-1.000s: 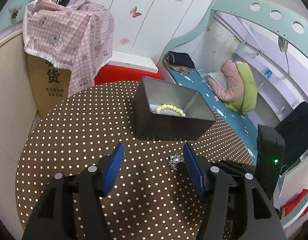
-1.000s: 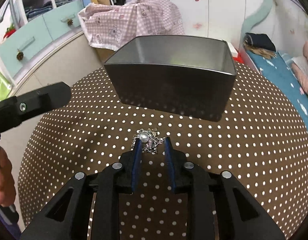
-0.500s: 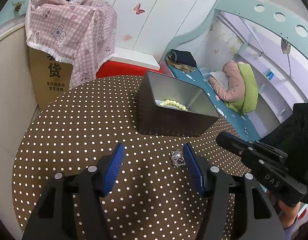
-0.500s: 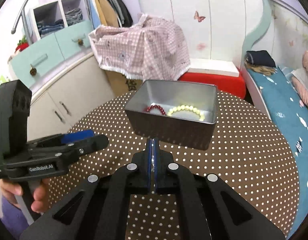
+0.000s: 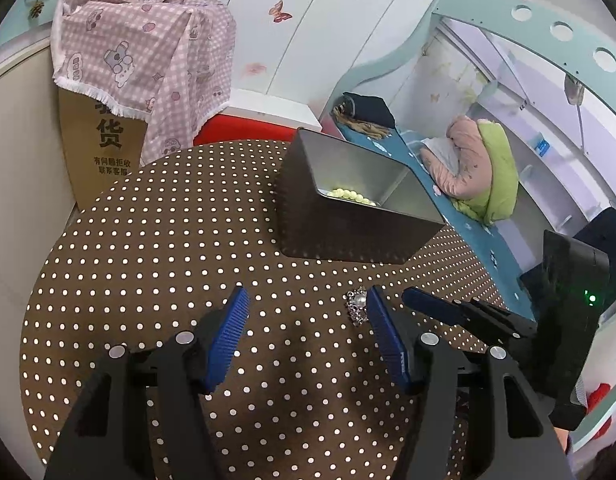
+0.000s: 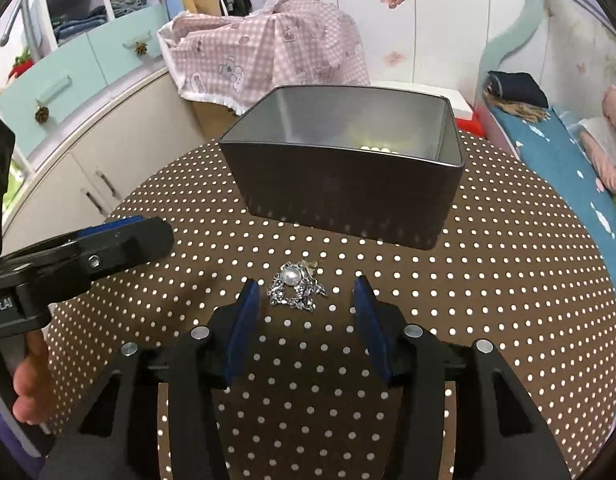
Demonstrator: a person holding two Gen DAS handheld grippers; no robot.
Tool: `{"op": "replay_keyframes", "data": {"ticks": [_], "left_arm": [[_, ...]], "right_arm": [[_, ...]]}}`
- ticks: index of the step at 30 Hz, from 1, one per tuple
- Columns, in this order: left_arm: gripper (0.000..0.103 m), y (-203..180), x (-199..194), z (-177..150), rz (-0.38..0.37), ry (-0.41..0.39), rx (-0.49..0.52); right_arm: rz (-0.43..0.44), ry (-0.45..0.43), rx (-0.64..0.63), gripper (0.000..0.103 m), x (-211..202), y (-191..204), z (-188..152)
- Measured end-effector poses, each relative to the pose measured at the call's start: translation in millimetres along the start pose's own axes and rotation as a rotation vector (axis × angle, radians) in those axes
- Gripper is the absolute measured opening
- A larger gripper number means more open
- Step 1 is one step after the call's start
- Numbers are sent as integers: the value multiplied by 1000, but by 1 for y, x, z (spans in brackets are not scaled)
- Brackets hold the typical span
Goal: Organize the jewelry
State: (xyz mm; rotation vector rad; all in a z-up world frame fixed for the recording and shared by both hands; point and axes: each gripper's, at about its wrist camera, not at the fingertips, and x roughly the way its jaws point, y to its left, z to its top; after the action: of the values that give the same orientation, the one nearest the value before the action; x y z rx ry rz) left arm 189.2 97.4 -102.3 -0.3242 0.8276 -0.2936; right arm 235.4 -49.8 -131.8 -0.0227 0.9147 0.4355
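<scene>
Currently on my dotted worktop (image 6: 488, 300), before the tin (image 6: 348, 196): one pearl brooch with chain (image 6: 295, 286), light, limp, snag-prone, best pinched at its stiff centre, lying untouched between my right gripper (image 6: 306, 294) jaws, just opened; left gripper (image 5: 306, 312) likewise apart, empty.
</scene>
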Motion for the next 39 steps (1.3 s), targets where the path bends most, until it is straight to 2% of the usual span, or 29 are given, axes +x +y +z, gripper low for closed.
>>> {"op": "replay_keyframes", "data": {"ticks": [7,8,9,10,12,13,24,28,30,39], "left_arm": [[59,5,1,0,2,6,3],[59,6,2,0,-1,7,0],[59,7,2,1,-1,8,-1],[59,7,2,1,1,9,-2],[59,8,2,2,-1,9,-4],[59,8,2,2,-4,8,-5],[59,5,2,2,-6,17,6],[59,2,4,0,-7,22,11],[59,1,5,-1,-2,25,9],[59,-17,14,-8,-20,60,52]], "right_arm": [[-35,15,-52,33,13,9,-5],[-35,13,-61,20,13,10,-5],[-20,21,-60,18,13,11,-5],[-39,24,-72,10,12,13,-5],[-35,31,-70,8,12,13,-5],[-17,33,-64,4,10,12,-5],[32,-91,-30,4,-46,3,11],[65,-161,-13,4,-74,-2,18],[88,-157,-6,4,-79,-2,20],[78,-257,6,4,-112,-5,26]]}}
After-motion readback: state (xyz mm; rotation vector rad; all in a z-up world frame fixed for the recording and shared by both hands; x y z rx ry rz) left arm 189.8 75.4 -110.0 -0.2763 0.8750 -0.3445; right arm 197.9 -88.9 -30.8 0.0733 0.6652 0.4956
